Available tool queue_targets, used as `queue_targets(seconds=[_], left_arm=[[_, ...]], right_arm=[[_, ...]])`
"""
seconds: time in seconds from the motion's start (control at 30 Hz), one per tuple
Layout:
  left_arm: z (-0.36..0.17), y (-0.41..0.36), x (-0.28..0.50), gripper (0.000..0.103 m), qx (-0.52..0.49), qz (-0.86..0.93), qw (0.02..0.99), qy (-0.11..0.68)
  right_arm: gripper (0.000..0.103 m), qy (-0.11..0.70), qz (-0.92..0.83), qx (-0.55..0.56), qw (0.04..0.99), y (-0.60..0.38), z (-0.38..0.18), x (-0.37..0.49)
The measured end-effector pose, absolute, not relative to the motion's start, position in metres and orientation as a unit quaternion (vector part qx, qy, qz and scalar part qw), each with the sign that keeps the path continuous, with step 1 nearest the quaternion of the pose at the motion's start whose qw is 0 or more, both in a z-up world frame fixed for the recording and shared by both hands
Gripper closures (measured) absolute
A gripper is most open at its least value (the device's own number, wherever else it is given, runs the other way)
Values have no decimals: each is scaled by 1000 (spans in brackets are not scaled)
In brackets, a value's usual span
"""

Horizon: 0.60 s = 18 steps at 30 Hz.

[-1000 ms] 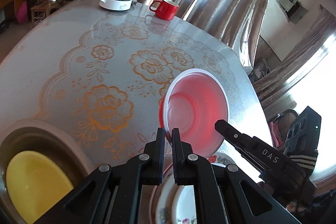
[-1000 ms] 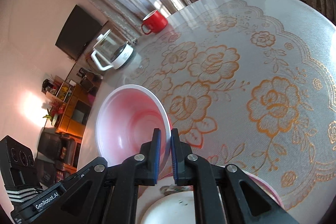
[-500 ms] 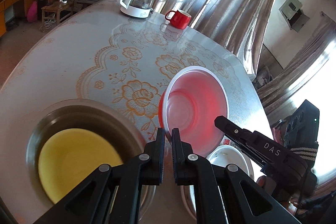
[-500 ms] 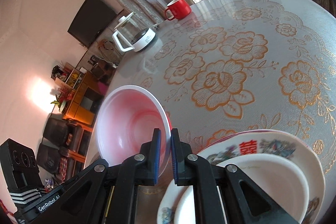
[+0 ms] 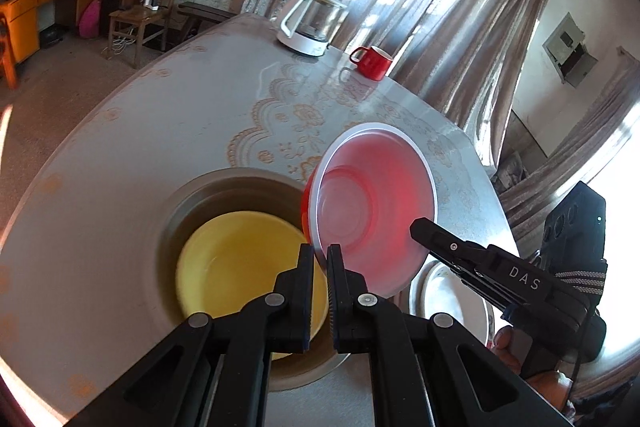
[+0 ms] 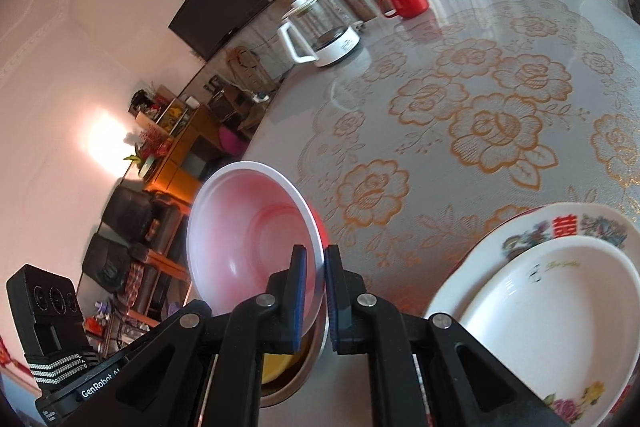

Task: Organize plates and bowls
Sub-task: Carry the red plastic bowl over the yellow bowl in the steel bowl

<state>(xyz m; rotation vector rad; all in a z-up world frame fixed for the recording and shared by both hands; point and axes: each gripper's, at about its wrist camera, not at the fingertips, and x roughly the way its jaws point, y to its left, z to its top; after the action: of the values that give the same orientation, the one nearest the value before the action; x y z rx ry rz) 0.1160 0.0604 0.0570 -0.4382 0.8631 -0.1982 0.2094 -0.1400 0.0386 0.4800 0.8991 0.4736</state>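
Both grippers hold one red bowl with a white inside (image 5: 372, 203), each clamped on its rim, and it hangs tilted in the air. My left gripper (image 5: 320, 259) grips the near rim. My right gripper (image 6: 316, 263) grips the opposite rim of the same bowl (image 6: 248, 227), and its fingers (image 5: 430, 233) show in the left wrist view. Below the bowl lies a yellow bowl (image 5: 240, 259) inside a steel basin (image 5: 192, 199). To the right lies a white bowl (image 6: 552, 307) nested on a flowered plate (image 6: 576, 223).
A glass kettle on a white base (image 5: 310, 23) and a red mug (image 5: 372, 61) stand at the table's far edge. The table carries a grey cloth with gold flowers (image 6: 492, 127). Curtains hang behind it. The table edge falls away at the left.
Both grippers have carried the red bowl up and to the left, from over the flowered cloth to above the steel basin with the yellow bowl. Both grips are unchanged.
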Motion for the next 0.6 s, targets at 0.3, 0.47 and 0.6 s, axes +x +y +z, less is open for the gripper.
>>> queue_targets(seconds=[0.3,0.47,0.6], left_arm=[[43,96,90,97,-236,-72,876,415],[34,105,82,97,-245,-64,870,424],[28,108,78,97,-247,-63,866,430]], right_arm=[[94,455,251,197,832,-103,27,200],[94,462,259,188,827,-92,24,194],[93,468,263,183,824,-87,21,191]])
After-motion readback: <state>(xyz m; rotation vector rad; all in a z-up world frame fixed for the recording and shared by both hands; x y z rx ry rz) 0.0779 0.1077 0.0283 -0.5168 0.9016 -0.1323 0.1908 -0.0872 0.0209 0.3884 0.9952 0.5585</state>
